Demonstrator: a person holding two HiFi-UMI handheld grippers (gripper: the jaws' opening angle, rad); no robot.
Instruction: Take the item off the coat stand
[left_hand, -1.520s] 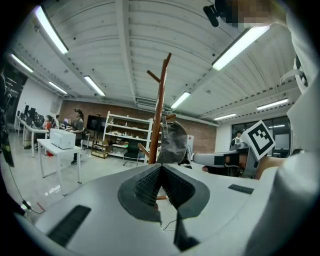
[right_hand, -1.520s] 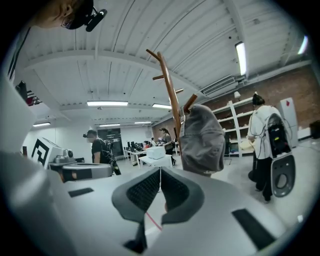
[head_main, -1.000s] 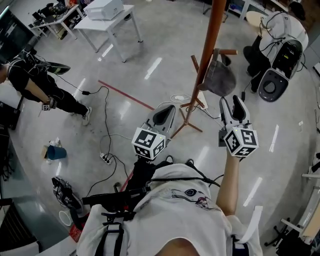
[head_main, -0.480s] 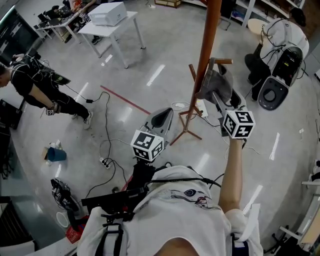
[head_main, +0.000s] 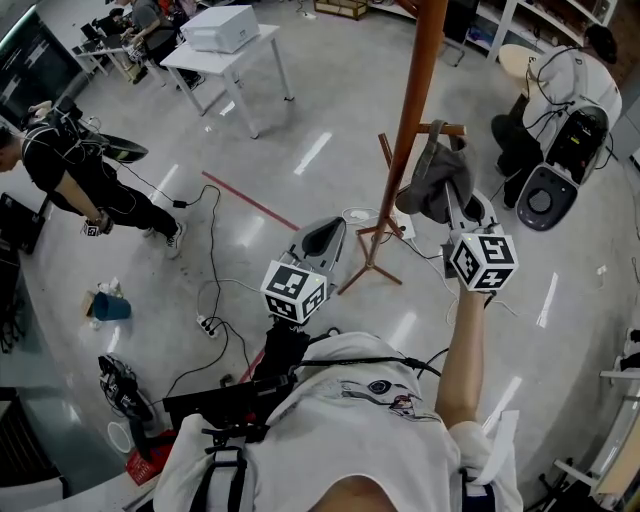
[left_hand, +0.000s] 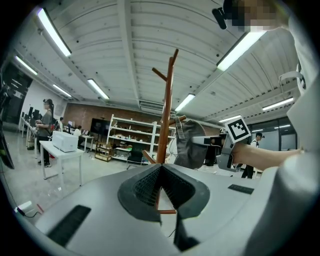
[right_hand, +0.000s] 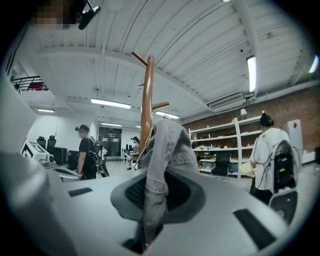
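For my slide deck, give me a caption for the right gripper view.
The right gripper, its jaws just closed on the grey fabric item hanging on the wooden coat stand.

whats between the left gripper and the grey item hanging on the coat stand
The coat stand's pole. In the head view it rises between the left gripper and the grey item, which hangs on the pole's far side.
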